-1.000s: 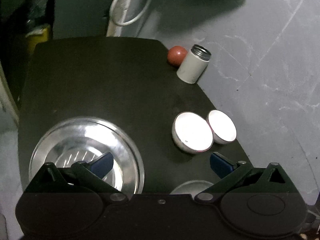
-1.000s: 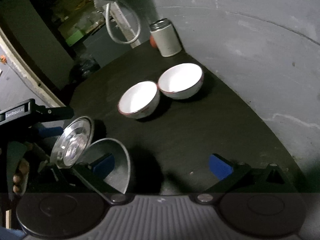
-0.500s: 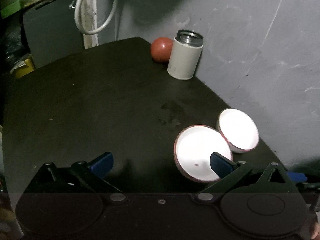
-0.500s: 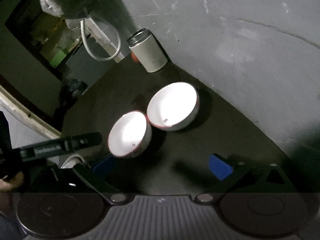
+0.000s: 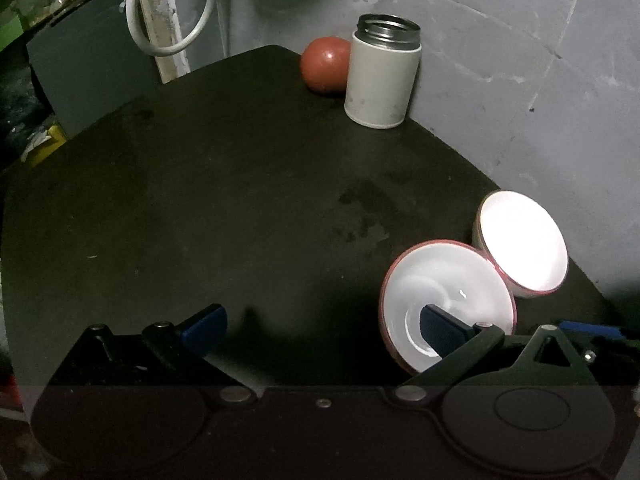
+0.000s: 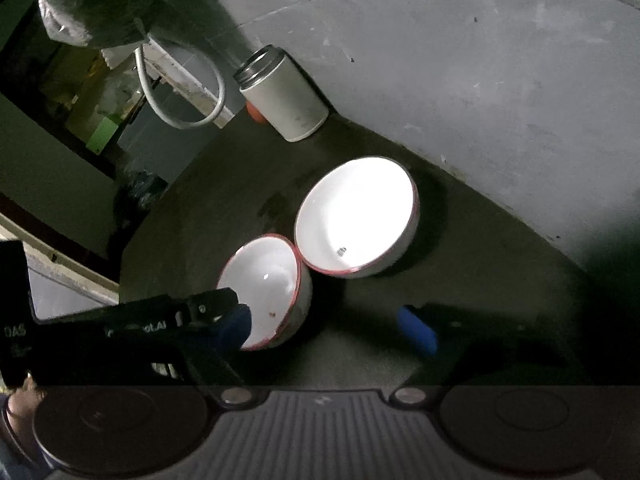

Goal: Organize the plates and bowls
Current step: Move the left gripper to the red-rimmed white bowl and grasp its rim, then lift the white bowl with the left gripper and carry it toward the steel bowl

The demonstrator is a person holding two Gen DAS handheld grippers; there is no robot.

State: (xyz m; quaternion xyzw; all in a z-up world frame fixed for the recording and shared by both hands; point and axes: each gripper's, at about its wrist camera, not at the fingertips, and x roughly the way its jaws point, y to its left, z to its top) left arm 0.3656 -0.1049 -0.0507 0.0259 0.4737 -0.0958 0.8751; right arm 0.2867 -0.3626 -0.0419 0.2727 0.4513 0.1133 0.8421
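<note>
Dim, rough home corner, maybe a storage or utility spot. Dark table pushed against a bare scuffed concrete wall. White cable looped on a peeling post. Two white bowls, an open flask and a tomato on the table. Clutter and a plastic bag behind.

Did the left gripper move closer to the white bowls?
Yes. The left gripper went from above the metal plates toward the near bowl; one finger now reaches into it, and the flask on the table looms larger.
</note>
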